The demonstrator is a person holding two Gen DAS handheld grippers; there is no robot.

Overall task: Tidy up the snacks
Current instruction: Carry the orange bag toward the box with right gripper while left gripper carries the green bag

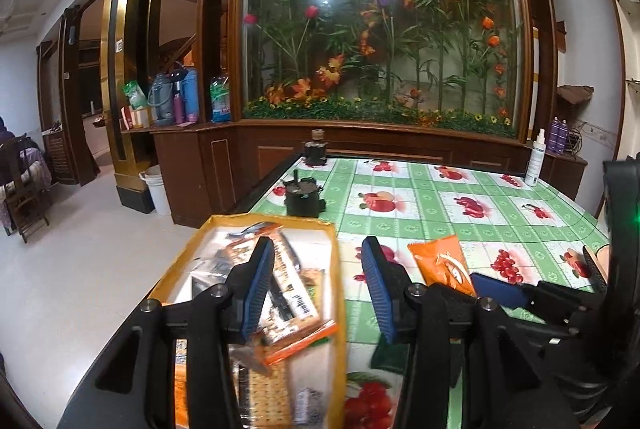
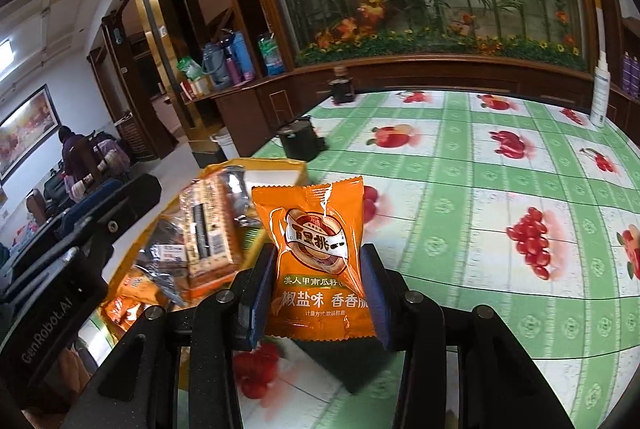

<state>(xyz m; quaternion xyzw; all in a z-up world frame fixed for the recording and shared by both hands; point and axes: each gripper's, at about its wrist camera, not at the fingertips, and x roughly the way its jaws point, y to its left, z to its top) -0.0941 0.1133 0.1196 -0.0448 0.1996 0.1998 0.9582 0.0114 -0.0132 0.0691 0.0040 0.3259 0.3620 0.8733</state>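
Your right hand-held gripper [image 2: 316, 293] pinches a glossy orange snack packet [image 2: 316, 257]; your left hand-held gripper [image 1: 320, 289] gapes wide, empty, over the yellow tray [image 1: 340, 309].

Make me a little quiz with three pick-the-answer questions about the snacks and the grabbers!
1. Where does the yellow tray sit?
A. At the table's near left edge
B. Beside the white spray bottle
C. On the floor

2. What colour is the packet in the right gripper?
A. Blue
B. Orange
C. Pink

3. How is the left gripper?
A. Shut on a cracker pack
B. Shut on a bottle
C. Open, holding nothing

Answers:
1. A: the tray lies on the green fruit-print tablecloth at the left edge, with floor right beside it; the spray bottle stands far across the table.
2. B: the orange snack packet is pinched between the blue pads.
3. C: its two blue fingers stand wide apart above the tray with nothing between them.
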